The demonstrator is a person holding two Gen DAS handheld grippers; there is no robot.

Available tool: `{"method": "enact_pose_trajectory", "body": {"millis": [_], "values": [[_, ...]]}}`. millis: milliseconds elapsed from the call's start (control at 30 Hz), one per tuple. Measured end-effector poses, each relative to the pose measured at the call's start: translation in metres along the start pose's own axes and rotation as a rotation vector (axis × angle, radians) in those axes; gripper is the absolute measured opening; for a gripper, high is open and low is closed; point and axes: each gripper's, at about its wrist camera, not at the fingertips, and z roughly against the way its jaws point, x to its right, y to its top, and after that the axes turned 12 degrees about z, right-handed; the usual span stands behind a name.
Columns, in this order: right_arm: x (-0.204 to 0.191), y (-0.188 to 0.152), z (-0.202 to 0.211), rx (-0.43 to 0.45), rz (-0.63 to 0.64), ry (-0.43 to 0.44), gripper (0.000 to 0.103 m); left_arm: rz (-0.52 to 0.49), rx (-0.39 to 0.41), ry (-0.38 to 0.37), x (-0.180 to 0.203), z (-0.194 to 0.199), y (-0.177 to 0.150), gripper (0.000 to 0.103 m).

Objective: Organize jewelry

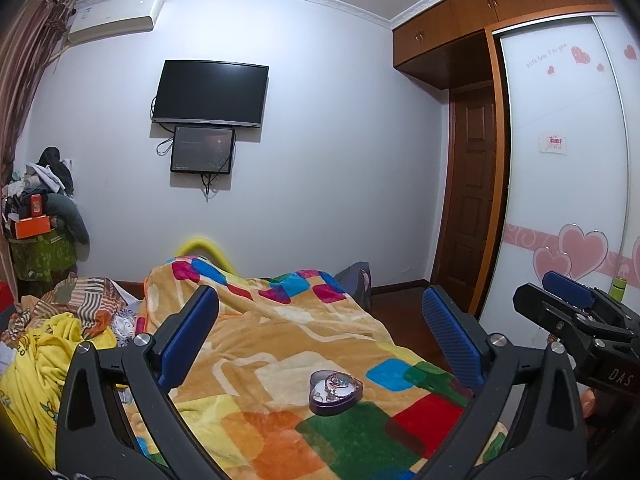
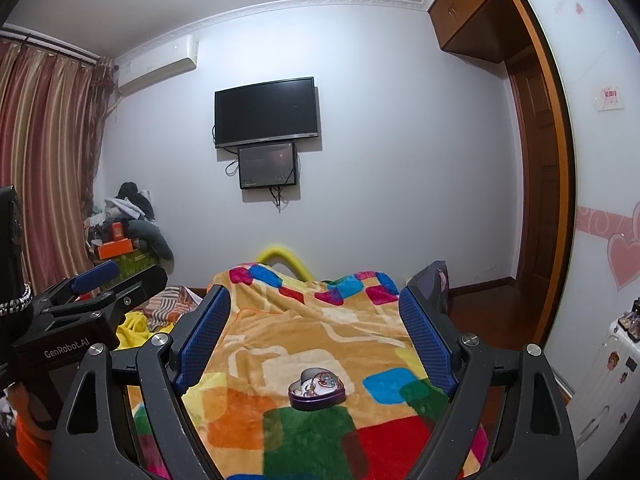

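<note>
My left hand-held gripper [image 1: 320, 332] is spread wide and empty, and so is my right hand-held gripper [image 2: 316, 328]. Ahead of both, between their blue fingers, a purple heart-shaped jewelry box [image 1: 335, 392] sits open on the colourful bed blanket [image 1: 280, 344], with jewelry [image 1: 338, 382] piled inside it.

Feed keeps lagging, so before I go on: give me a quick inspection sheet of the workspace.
Surface: blanket on the bed, rumpled.
Job's things: heart tin, open, jewelry inside, alone on the blanket.
Clutter: bedding heaped at left; clothes pile in the corner.
Grippers: left gripper and right gripper both open, empty, short of the tin.
Cables: loose under the TV.
Surroundings: wardrobe, curtain.
</note>
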Motion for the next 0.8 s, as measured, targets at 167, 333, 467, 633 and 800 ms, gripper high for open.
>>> {"method": "enact_pose_trajectory", "body": {"millis": [167, 333, 467, 633, 800], "values": [[0.0006, 0.0004, 0.0002, -0.001, 0.0, 0.002, 0.084, -0.001, -0.002, 0.0, 0.0011, -0.0008, 0.0001, 0.102], [0.0011, 0.0012, -0.0001, -0.003, -0.004, 0.003, 0.084, -0.002, -0.005, -0.003, 0.0012, -0.0013, 0.0001, 0.102], [0.0015, 0.0024, 0.0004, -0.007, -0.004, 0.003, 0.084, -0.002, -0.013, -0.008, 0.0014, -0.0047, -0.0011, 0.102], [0.0011, 0.0015, -0.0001, -0.011, -0.006, 0.002, 0.084, 0.002, -0.022, -0.018, 0.0007, -0.0071, -0.0016, 0.102], [0.002, 0.0005, -0.0007, -0.014, -0.013, 0.003, 0.084, -0.003, -0.027, -0.024, 0.0017, -0.0074, -0.0021, 0.102]]}}
